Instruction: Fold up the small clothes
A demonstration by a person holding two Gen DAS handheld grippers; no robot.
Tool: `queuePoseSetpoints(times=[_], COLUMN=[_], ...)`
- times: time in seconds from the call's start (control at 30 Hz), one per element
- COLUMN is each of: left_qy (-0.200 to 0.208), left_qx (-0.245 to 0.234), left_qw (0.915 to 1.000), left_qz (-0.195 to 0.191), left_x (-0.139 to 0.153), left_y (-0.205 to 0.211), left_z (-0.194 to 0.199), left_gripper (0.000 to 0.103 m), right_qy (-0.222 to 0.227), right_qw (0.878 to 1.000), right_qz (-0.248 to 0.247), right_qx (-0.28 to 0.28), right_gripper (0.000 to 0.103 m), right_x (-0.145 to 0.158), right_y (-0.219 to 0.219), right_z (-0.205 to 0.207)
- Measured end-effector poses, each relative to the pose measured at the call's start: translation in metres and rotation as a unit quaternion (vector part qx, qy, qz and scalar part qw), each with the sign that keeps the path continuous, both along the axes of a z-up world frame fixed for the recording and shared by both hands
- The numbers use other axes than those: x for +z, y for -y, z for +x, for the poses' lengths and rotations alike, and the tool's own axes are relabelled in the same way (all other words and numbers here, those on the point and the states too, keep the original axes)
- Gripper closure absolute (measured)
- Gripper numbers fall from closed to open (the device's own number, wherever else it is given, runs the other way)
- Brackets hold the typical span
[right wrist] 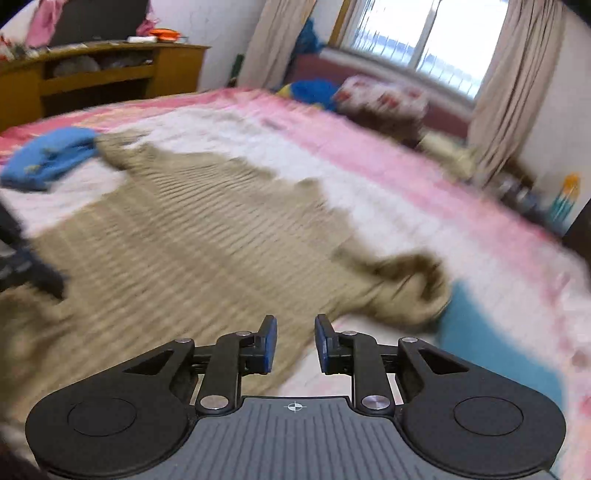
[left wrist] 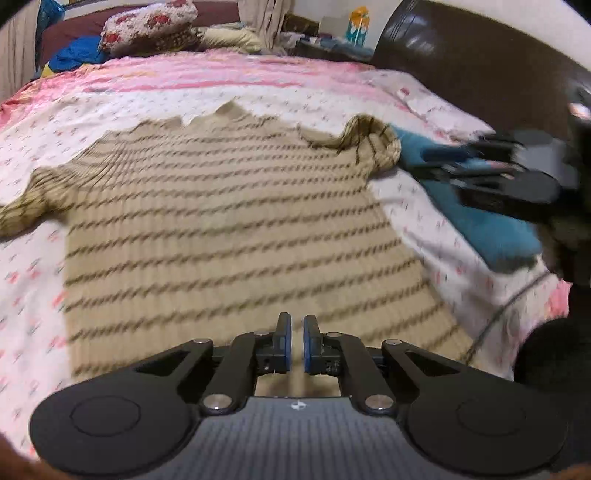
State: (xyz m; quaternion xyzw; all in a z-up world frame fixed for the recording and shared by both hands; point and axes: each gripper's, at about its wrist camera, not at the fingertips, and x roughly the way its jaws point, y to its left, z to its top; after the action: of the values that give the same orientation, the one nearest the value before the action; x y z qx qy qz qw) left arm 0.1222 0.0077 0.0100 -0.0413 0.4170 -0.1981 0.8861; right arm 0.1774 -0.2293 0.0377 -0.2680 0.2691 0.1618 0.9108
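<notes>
A beige ribbed sweater with dark stripes (left wrist: 221, 221) lies spread flat on the bed; it also shows in the right wrist view (right wrist: 177, 236). Its right sleeve (left wrist: 373, 147) is bunched up beside a teal cloth (left wrist: 487, 225). My left gripper (left wrist: 297, 343) hovers over the sweater's lower hem, its jaws a narrow gap apart and empty. My right gripper (right wrist: 295, 345) is open and empty above the sweater's edge near the bunched sleeve (right wrist: 410, 291). It appears blurred at the right of the left wrist view (left wrist: 491, 173).
The bed has a pink and white floral sheet (left wrist: 258, 92). A blue garment (right wrist: 48, 158) lies by the far sleeve. A floral pillow (left wrist: 147, 26) and blue bedding sit at the bed's far side. A dark headboard (left wrist: 461, 48), a wooden cabinet (right wrist: 103, 77) and a curtained window (right wrist: 424, 37) surround the bed.
</notes>
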Motion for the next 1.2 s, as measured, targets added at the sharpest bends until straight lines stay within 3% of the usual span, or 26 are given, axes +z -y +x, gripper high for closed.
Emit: queuePoseSetpoints(times=[0.17, 0.27, 0.43, 0.5, 0.57, 0.6, 0.63, 0.8, 0.97, 1.07, 1.2], left_qy=[0.013, 0.005, -0.005, -0.008, -0.009, -0.008, -0.006, 0.010, 0.025, 0.026, 0.045], left_qx=[0.013, 0.020, 0.028, 0.030, 0.031, 0.030, 0.030, 0.030, 0.041, 0.045, 0.045], left_qw=[0.9995, 0.9990, 0.9983, 0.9980, 0.9979, 0.9978, 0.9977, 0.9969, 0.9940, 0.9926, 0.9933], left_qz=[-0.028, -0.040, -0.051, -0.055, -0.057, -0.058, -0.060, -0.072, -0.098, -0.110, -0.096], left_x=[-0.004, -0.010, -0.020, -0.024, -0.027, -0.029, -0.030, -0.034, -0.038, -0.041, -0.040], left_y=[0.007, 0.003, -0.009, -0.014, -0.018, -0.019, -0.021, -0.030, -0.041, -0.047, -0.055], left_z=[0.032, 0.045, 0.052, 0.053, 0.053, 0.052, 0.053, 0.049, 0.046, 0.044, 0.038], left_gripper=[0.090, 0.089, 0.086, 0.085, 0.085, 0.085, 0.085, 0.084, 0.079, 0.079, 0.078], right_qy=[0.035, 0.028, 0.008, 0.008, -0.007, -0.016, -0.024, -0.044, -0.069, -0.079, -0.090], right_qw=[0.997, 0.994, 0.986, 0.984, 0.989, 0.992, 0.994, 0.997, 0.986, 0.978, 0.968], right_qz=[-0.066, -0.104, -0.162, -0.174, -0.149, -0.128, -0.105, -0.006, 0.127, 0.178, 0.228], right_qx=[0.005, 0.018, 0.044, 0.045, 0.022, 0.009, -0.007, -0.057, -0.079, -0.071, -0.062], right_gripper=[0.070, 0.070, 0.070, 0.076, 0.081, 0.095, 0.098, 0.100, 0.100, 0.100, 0.100], right_x=[-0.020, -0.041, -0.074, -0.080, -0.076, -0.070, -0.063, -0.027, 0.018, 0.030, 0.032], right_y=[-0.013, -0.025, -0.038, -0.040, -0.040, -0.039, -0.037, -0.034, -0.048, -0.073, -0.111], right_z=[0.073, 0.105, 0.133, 0.138, 0.144, 0.146, 0.149, 0.159, 0.166, 0.169, 0.175])
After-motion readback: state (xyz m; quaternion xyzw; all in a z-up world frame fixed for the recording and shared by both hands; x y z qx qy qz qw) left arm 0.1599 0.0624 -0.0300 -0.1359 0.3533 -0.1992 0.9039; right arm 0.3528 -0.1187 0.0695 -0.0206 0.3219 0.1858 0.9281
